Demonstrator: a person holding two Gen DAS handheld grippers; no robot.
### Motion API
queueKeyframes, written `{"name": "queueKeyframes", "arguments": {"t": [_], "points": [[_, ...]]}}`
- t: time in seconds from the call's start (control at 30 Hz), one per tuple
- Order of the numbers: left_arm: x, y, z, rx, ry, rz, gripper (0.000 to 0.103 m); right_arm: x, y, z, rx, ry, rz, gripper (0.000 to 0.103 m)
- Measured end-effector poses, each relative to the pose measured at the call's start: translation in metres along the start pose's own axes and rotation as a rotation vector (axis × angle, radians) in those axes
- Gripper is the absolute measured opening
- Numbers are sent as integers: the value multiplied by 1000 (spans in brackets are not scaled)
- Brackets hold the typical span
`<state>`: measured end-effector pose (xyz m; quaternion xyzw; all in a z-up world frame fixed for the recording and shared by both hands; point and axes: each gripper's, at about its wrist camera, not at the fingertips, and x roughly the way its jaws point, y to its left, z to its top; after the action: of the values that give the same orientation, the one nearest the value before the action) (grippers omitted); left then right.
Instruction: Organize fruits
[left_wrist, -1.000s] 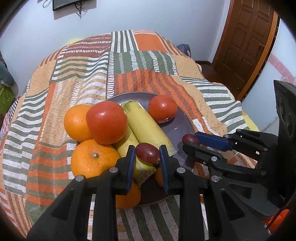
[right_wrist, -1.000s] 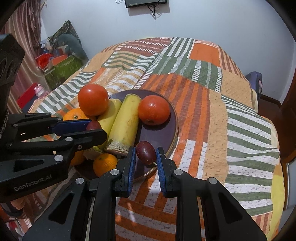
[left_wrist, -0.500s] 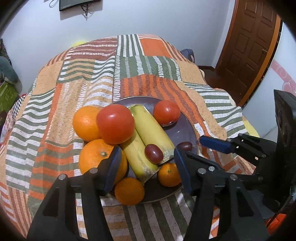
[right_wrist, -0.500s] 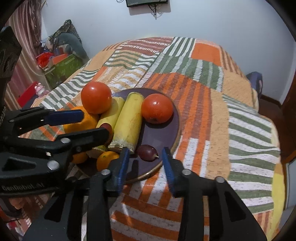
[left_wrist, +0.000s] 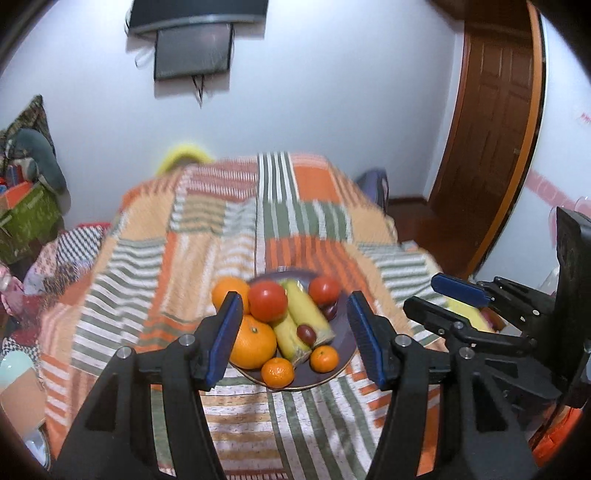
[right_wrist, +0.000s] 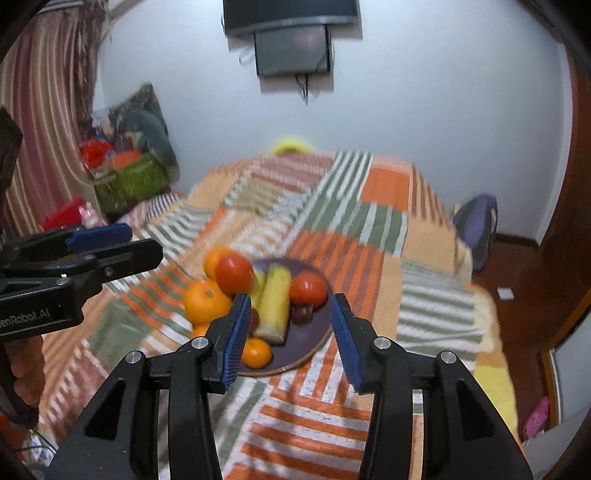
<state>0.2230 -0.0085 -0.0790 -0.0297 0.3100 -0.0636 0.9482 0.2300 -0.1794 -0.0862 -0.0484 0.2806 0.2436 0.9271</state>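
Partly, the left claw (left_wrist: 293, 338) hides the plate (left_wrist: 341, 363) (fruit blurred).

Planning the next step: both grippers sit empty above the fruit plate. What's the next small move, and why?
Probably back both off and stop. The left gripper is open and empty; the right gripper is empty, its jaws opening. Both grapes lie on the plate with the other fruit.
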Motion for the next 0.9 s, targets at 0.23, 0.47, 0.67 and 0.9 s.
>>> {"name": "queueKeyframes", "arguments": {"t": [0.23, 0.47, 0.67, 0.9], "points": [[-88, -12, 9, 18, -180, 28, 59, -76, 19, 20, 0, -183, -3, 47], [-153, -28, 6, 43, -317, 54, 63, -129, 37, 24, -5, -314, -5, 54], [-185, -34, -3, 54, -387, 68, 79, -151, 44, 20, -3, -395, -41, 80], [-203, -38, -10, 47, -426, 83, 90, -162, 50, 15, 15, -450, -85, 103]]}}
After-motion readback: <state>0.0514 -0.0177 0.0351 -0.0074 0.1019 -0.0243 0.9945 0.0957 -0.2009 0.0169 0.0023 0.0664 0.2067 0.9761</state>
